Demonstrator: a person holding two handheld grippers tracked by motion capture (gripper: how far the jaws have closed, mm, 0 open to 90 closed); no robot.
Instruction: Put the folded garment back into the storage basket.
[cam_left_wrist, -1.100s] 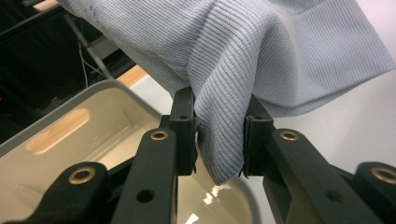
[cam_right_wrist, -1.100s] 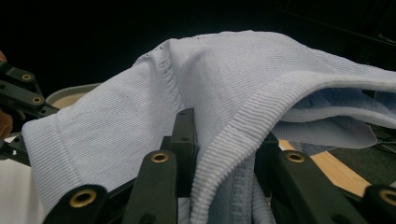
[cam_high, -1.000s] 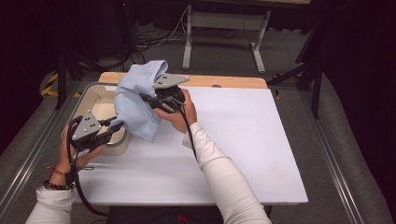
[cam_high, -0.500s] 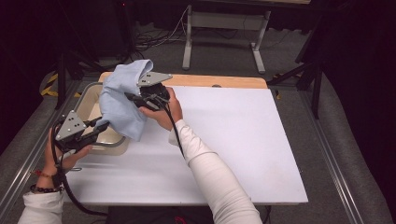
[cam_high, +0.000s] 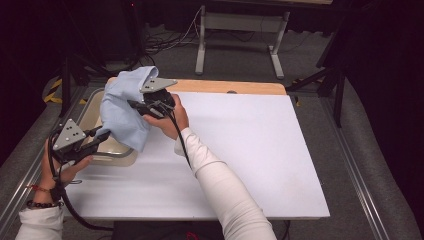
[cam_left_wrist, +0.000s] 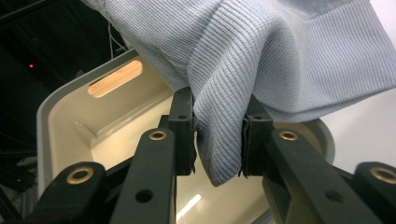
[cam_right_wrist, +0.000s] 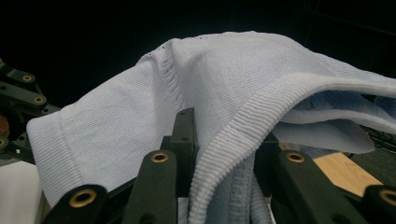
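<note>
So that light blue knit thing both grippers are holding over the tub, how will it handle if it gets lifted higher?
Probably floppy: the knit garment sags between the left gripper and right gripper. Likely light, and its ribbed weave seems unlikely to slip.

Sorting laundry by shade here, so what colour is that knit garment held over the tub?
Pale blue, finely ribbed garment; the left gripper view shows it best.

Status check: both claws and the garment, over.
Left claw shut on light blue garment. Right claw shut on its ribbed hem. Garment hangs over beige tub. Nothing blocking.
</note>
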